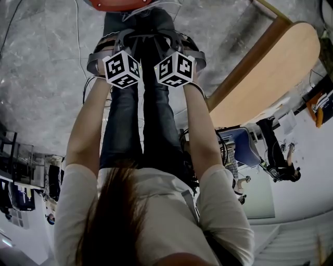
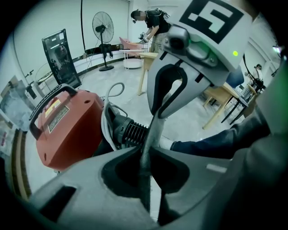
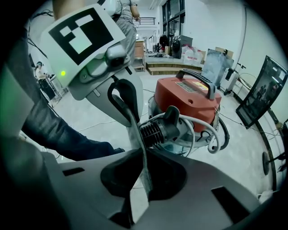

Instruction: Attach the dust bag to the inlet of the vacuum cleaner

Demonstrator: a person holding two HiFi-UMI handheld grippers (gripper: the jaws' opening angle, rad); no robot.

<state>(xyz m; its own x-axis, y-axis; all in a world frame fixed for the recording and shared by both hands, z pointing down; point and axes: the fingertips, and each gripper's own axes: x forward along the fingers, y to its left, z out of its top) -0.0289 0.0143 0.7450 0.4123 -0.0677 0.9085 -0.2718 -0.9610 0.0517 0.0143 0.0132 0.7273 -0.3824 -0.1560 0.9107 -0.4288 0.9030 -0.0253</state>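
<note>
A thin grey dust bag, seen edge-on, stretches between my two grippers. My left gripper is shut on one end of it, and my right gripper is shut on the other end. Just beyond the bag stands the red vacuum cleaner on the floor, with its black ribbed inlet piece pointing toward the bag. In the head view both marker cubes sit side by side above my legs, below the vacuum's red edge; the bag is hidden there.
A white cord loops round the vacuum's base. A wooden table stands to the right. A floor fan, a black panel and a person at a table are far back. My jeans leg is beside the grippers.
</note>
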